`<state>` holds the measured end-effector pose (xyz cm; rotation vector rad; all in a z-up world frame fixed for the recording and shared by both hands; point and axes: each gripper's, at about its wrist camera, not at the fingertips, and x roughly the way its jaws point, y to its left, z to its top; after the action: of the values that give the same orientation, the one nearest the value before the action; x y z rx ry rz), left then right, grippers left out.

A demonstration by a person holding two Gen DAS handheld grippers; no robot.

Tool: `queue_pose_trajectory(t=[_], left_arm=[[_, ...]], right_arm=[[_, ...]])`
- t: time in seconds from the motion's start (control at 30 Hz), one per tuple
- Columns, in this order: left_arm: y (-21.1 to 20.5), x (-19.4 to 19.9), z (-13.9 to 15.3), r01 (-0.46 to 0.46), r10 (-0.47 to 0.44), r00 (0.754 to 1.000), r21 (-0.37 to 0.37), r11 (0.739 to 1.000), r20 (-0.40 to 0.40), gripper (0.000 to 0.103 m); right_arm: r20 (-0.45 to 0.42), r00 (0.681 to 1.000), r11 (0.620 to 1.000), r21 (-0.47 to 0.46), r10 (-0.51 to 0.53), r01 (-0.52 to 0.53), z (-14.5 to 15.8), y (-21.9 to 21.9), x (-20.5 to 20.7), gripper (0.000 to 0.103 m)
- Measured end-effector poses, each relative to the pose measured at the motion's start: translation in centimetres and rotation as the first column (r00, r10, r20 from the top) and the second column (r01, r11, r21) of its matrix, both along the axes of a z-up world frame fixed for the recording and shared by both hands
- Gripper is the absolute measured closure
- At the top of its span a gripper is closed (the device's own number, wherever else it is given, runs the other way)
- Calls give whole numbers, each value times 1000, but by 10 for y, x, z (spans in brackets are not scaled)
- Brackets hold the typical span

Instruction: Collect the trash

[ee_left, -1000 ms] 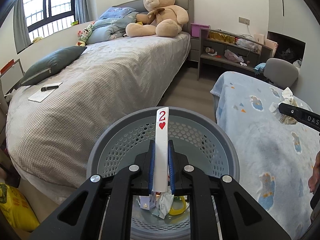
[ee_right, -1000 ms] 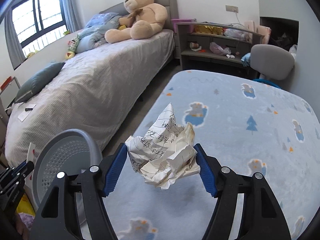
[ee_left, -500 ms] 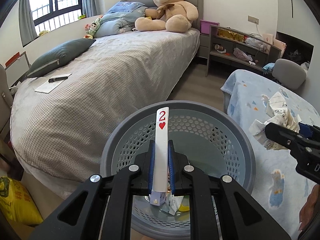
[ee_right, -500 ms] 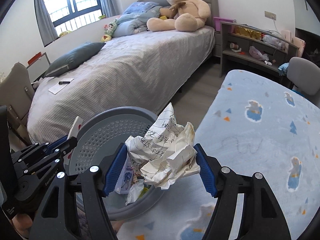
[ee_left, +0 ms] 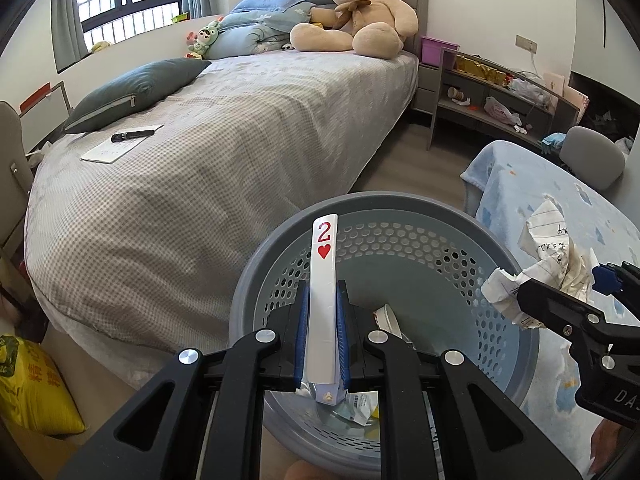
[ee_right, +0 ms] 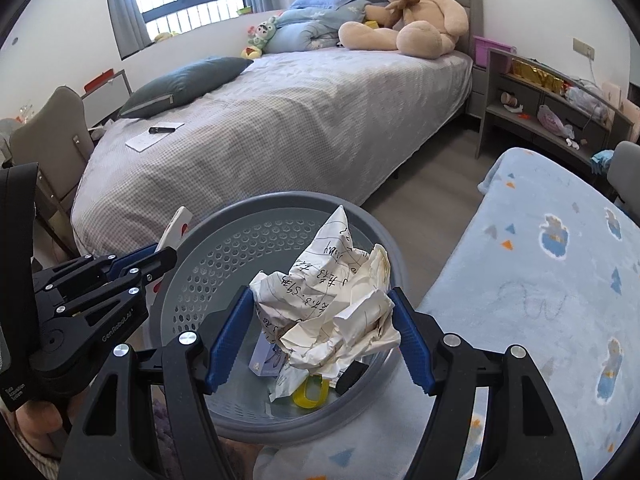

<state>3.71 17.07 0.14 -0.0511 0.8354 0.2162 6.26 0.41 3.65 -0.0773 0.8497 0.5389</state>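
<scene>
- A bed (ee_left: 224, 152) with a checked grey cover fills the far side, a teddy bear (ee_left: 356, 12) at its head.
- The grey perforated waste basket (ee_right: 224, 256) stands between the bed and a blue blanket (ee_right: 552, 264), with scraps in its bottom.
- The right gripper (ee_right: 322, 322) clamps a crumpled paper ball (ee_right: 332, 300) over the basket's opening.
- The left gripper (ee_left: 322, 340), closed narrow, pinches a playing card (ee_left: 323, 280), a two of hearts, upright above the basket's rim.

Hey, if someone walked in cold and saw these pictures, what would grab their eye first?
Probably the crumpled paper ball with handwriting, clamped in the right tool above the grey perforated basket. Next, the two of hearts playing card standing upright in the shut left tool at the basket's near rim. Behind them, a big tan teddy bear sits at the head of the bed.
</scene>
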Motion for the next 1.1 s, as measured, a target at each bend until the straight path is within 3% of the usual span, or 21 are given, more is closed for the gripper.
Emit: queue_pose_trajectory(t=[0.27, 0.4, 0.5, 1.1], left_arm=[[0, 1, 0, -11, 11, 1000, 6, 1000, 4, 88], [1, -1, 2, -32, 31, 999, 11, 999, 14, 55], [3, -2, 3, -52, 52, 998, 18, 998, 24, 46], [8, -1, 4, -89, 88, 996, 30, 996, 21, 33]], right_arm=[[12, 1000, 1000, 2, 12, -12, 2, 1, 1, 31], [11, 1000, 1000, 18, -4, 4, 3, -4, 3, 25], [11, 1000, 1000, 24, -18, 17, 4, -7, 4, 20], [0, 999, 999, 9, -33, 33, -2, -9, 6, 18]])
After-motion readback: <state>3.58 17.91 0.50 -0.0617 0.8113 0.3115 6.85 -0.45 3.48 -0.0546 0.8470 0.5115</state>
